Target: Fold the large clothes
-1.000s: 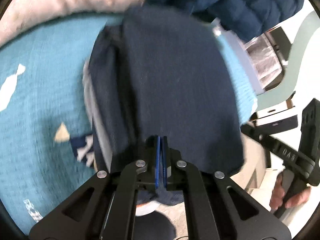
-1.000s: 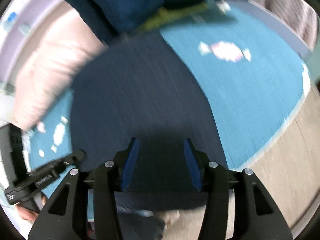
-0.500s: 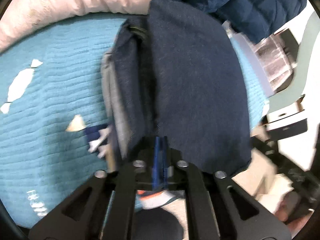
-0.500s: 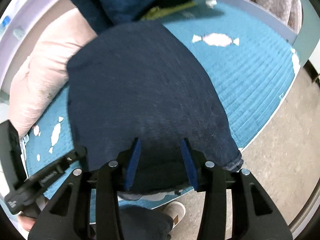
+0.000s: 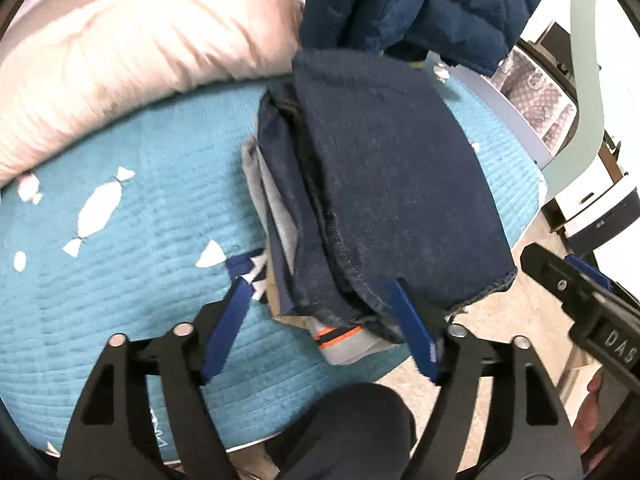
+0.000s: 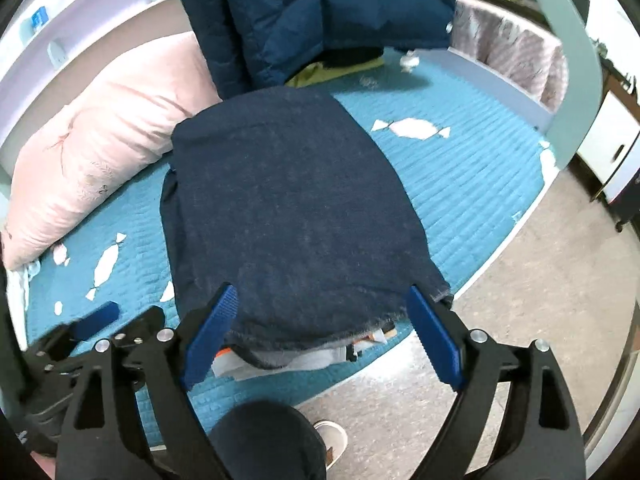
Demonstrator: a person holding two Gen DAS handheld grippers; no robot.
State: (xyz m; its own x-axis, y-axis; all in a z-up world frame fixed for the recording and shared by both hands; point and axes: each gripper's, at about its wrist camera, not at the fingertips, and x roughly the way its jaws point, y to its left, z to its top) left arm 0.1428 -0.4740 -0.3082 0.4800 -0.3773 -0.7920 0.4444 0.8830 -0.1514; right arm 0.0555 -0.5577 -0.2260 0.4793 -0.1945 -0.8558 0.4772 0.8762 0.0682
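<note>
Left gripper (image 5: 320,320): jaws stand wide apart and have just been opening; the near left edge of the folded stack lies between the blue pads, but no pad presses on it.
Right gripper (image 6: 322,334): jaws also wide apart, just been opening; the near hem of the top garment sits in the gap, not pinched.
Person's leg (image 6: 264,440): dark trouser knee right below both grippers, with a light shoe (image 6: 334,442) on the floor beside it.
Dark denim garment (image 6: 288,200): folded, lying flat on top of the stack at the near edge of the bed; its frayed hem reaches the mattress border.
Stack under it (image 5: 288,220): more dark layers and a grey piece stick out on the left side; a grey cuff with an orange stripe (image 5: 336,336) hangs a little over the bed edge.
Teal bedspread (image 6: 460,184): quilted, with white candy shapes; broad bare area to the right of the stack and another to the left.
Floor (image 6: 532,300): beige, open to the right of the bed.
Pink pillow (image 6: 100,128): far left, near the stack's far corner; whether they touch I cannot tell.
Blue puffer jacket (image 6: 320,12): at the far side, just behind the stack.
</note>
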